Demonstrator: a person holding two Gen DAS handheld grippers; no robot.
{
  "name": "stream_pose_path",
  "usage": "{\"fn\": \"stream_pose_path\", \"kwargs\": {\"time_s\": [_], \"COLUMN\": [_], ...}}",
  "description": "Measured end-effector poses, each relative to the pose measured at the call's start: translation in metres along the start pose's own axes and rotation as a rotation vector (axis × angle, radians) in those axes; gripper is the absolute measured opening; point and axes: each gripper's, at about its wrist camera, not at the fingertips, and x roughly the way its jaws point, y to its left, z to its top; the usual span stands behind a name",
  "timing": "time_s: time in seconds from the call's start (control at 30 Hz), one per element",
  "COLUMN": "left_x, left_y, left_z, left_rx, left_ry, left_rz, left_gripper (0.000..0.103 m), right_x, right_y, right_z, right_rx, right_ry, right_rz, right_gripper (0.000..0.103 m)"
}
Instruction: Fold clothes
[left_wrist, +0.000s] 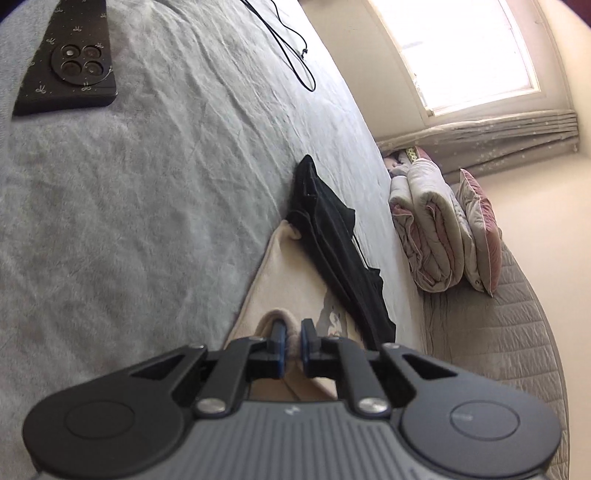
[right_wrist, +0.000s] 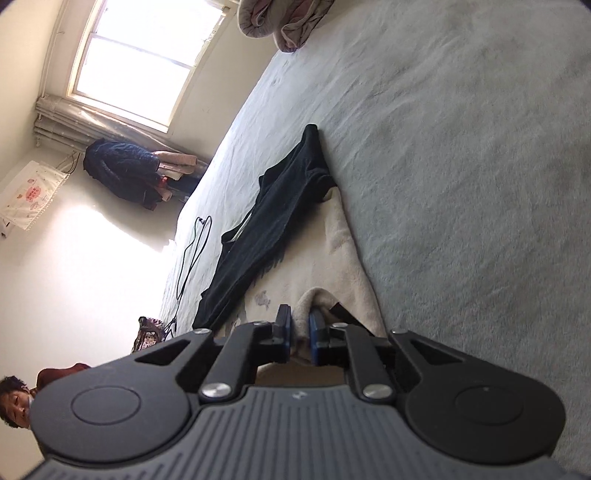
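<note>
Cream garment (left_wrist: 284, 273) flat on bed (left_wrist: 147, 184), unfolded; both jaws closed, pinching its near edge. Black garment (left_wrist: 332, 236) untouched.

**Hardly a word to read in here**

The white cloth hanging (right_wrist: 31, 194) on the wall carries a round red emblem and small pink marks, but they are too blurred to make out any characters. The right gripper (right_wrist: 300, 334) has a tiny pale logo on its ribbed grey body, and the left gripper (left_wrist: 291, 341) bears the same kind of mark, neither legible as letters. The black phone case (left_wrist: 68, 59) shows only a pattern of little bow shapes around the camera ring, no brand name I can read
</note>
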Motion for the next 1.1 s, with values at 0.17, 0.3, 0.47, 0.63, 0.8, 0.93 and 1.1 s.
{"fn": "stream_pose_path", "kwargs": {"time_s": [0.17,0.3,0.47,0.63,0.8,0.93,1.1], "left_x": [0.028,0.030,0.010,-0.001,0.002,0.010,0.029], "left_y": [-0.002,-0.006,-0.001,-0.006,-0.022,-0.037,-0.050], "left_z": [0.009,0.011,0.019,0.023,0.019,0.008,-0.008], "left_rx": [-0.028,-0.038,-0.037,0.095,0.344,0.543,0.759], "left_ry": [-0.016,-0.017,-0.078,-0.088,-0.056,-0.019,0.026], "left_rz": [0.062,0.059,0.039,0.104,0.200,0.217,0.255], "left_gripper": [0.008,0.013,0.035,0.038,0.040,0.050,0.052], "right_x": [0.024,0.018,-0.001,-0.013,-0.007,0.002,0.028], "right_y": [-0.016,-0.017,-0.013,-0.005,0.017,0.037,0.046], "right_z": [0.019,0.023,0.029,0.029,0.018,0.005,-0.003], "right_rx": [0.104,0.135,0.112,0.011,-0.251,-0.488,-0.683], "right_ry": [-0.009,-0.019,-0.057,-0.068,-0.064,-0.061,-0.057], "right_rz": [-0.061,-0.037,-0.013,-0.048,-0.178,-0.241,-0.305], "right_gripper": [0.013,0.017,0.029,0.034,0.034,0.050,0.052]}}
